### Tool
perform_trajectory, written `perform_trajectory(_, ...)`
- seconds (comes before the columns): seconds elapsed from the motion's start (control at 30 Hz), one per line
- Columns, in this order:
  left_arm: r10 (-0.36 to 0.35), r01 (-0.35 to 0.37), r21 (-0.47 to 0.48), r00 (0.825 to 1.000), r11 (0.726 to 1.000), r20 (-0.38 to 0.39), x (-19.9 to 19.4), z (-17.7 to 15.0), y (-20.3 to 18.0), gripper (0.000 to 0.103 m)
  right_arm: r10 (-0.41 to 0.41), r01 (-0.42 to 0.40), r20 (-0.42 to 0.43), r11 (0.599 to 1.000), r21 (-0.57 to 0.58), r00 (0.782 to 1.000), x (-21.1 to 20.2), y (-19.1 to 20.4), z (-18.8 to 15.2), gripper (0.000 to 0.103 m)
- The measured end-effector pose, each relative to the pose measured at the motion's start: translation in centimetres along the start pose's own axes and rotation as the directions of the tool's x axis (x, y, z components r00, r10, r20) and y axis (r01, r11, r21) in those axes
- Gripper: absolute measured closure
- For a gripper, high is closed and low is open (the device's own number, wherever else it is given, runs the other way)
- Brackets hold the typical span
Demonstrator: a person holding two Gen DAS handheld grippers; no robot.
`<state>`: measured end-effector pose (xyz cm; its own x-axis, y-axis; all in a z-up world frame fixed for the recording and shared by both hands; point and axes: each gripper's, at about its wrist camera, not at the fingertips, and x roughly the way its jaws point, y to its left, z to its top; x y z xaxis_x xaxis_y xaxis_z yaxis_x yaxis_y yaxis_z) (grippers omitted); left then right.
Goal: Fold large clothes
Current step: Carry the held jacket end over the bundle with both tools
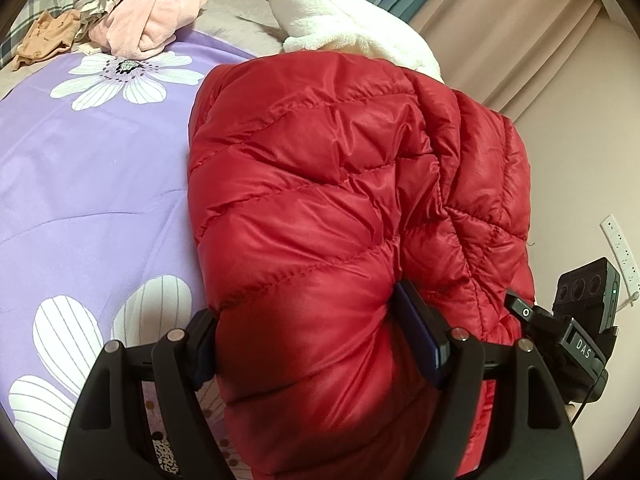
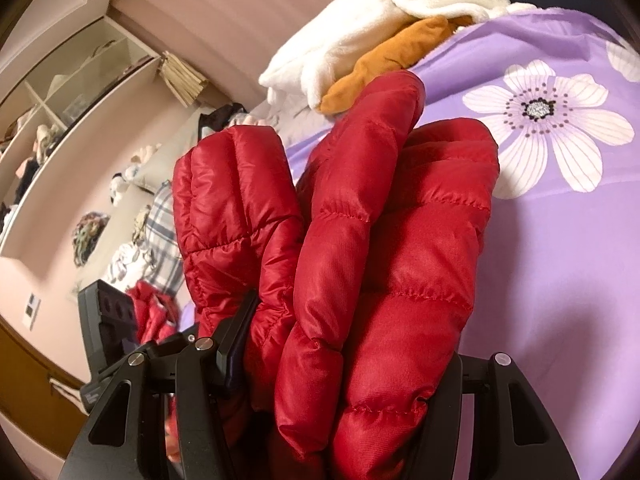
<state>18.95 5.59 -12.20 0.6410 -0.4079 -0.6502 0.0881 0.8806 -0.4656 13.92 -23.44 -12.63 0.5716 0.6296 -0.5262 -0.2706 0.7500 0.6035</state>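
One red quilted down jacket (image 1: 352, 184) is the task item; it lies bunched on the bed, over the purple floral bed cover (image 1: 92, 184), toward the bed's edge. In the left wrist view, the left gripper (image 1: 316, 344) is clamped on a thick puffed fold at the near end of the jacket, with both pads pressing into the fabric on either side. In the right wrist view, the right gripper (image 2: 344, 360) is clamped on several stacked folds of the same jacket (image 2: 360, 240), which rise upright from between its pads. Part of the right gripper unit is visible at the right edge of the left wrist view, just beside the jacket. Beyond the jacket lies a white fleece garment (image 1: 344, 20), touching its far edge; an orange-brown garment (image 2: 384, 60) sits under the fleece in the right wrist view. A pile of pink and plaid clothes (image 1: 132, 12) rests at the far corner of the bed, well apart from the jacket. Beige curtains (image 1: 520, 32) hang behind the bed. Wall shelves (image 2: 72, 92) appear in the right wrist view.
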Motion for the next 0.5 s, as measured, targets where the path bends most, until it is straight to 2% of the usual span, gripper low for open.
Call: perform_trajectory(0.5, 0.053, -0.053, 0.019, 0.999, 0.998, -0.010, 0.8, 0.0, 0.5, 0.021, -0.082, 0.083, -0.042, 0.996, 0.027, 0.996, 2.0, 0.0, 0.2, 0.041)
